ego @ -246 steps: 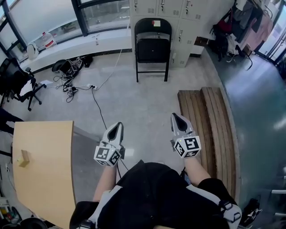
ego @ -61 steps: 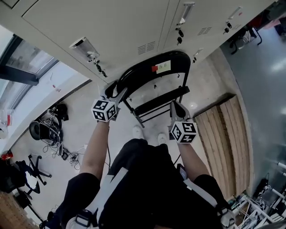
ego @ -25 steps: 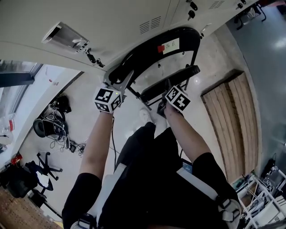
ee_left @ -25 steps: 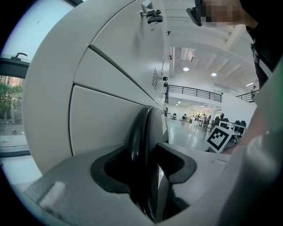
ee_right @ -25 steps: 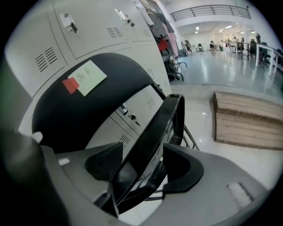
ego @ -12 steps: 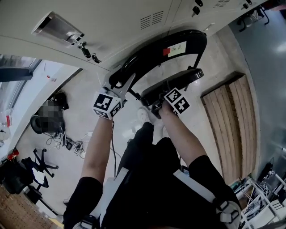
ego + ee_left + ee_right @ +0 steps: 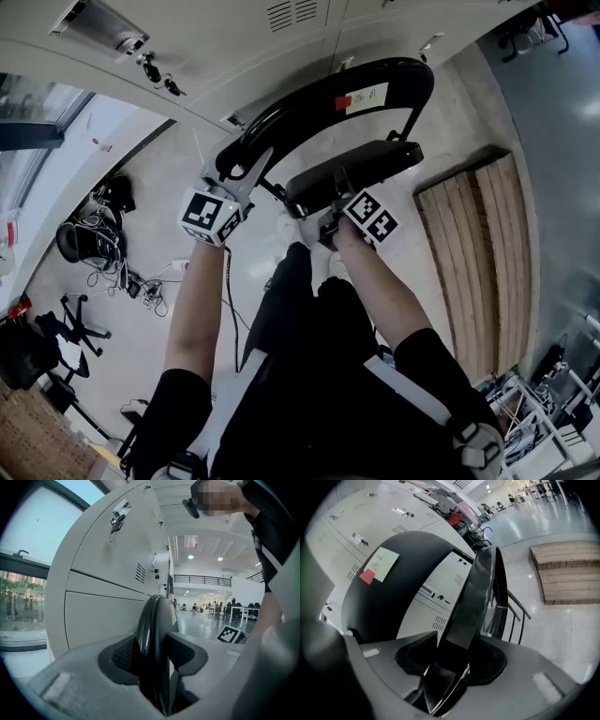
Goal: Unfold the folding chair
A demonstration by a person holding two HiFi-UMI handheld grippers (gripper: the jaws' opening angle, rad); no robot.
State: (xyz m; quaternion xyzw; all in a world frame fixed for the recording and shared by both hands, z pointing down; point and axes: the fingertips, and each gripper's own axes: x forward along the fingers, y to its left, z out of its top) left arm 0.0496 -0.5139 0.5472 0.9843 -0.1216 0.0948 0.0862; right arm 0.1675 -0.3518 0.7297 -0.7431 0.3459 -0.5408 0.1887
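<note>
The black folding chair stands before the lockers, its curved backrest above its seat. The seat has swung partly away from the backrest. My left gripper is shut on the backrest's left end; in the left gripper view that black tube is pinched between both pads. My right gripper is shut on the seat's front edge, its jaws having just closed there. In the right gripper view the seat runs up from between the pads, with the backrest behind it.
Grey lockers stand right behind the chair. A low wooden platform lies on the floor to the right. Cables and a dark office chair are on the left. The person's legs and shoes are just under the seat.
My right gripper has reached the seat's front edge and closed on it, then drawn it down, away from the backrest. My left gripper, still on the backrest, has shifted a little left.
</note>
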